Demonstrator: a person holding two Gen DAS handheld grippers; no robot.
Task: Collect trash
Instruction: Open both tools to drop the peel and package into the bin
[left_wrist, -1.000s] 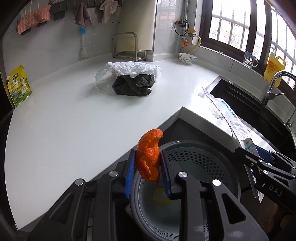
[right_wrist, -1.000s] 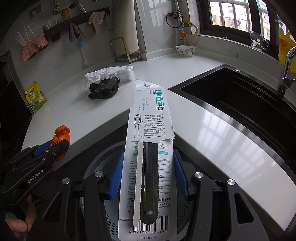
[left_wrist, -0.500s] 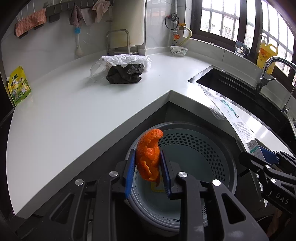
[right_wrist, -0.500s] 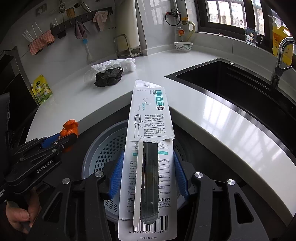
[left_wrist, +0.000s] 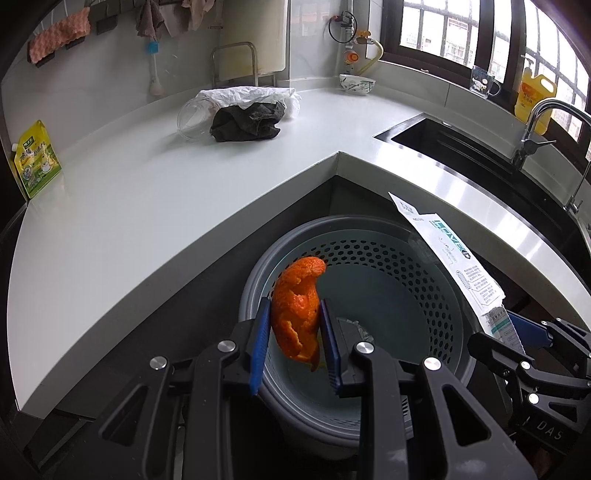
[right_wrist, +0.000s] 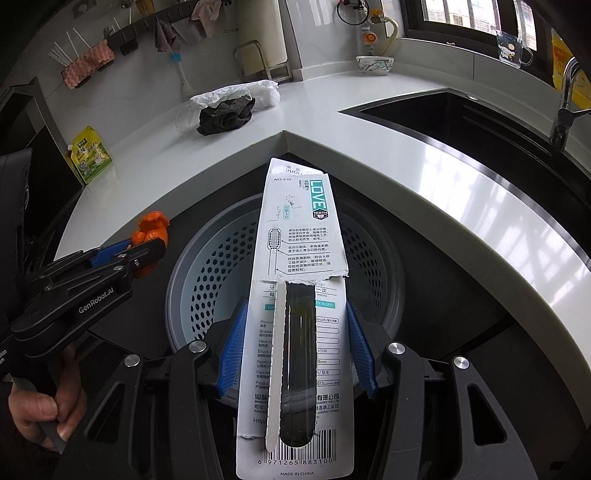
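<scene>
Below white countertop (left_wrist: 147, 206), perforated bin (left_wrist: 369, 258) stands.

On the toothbrush package (right_wrist: 301, 295) we read "LOVE", "TEETH", "NO.310", "MADE IN CHINA" and barcode 6 971265 883100; on the left gripper (right_wrist: 147, 245) we read "GenRobot.AI"; on the right gripper (left_wrist: 532, 332) we read "DAS".
</scene>
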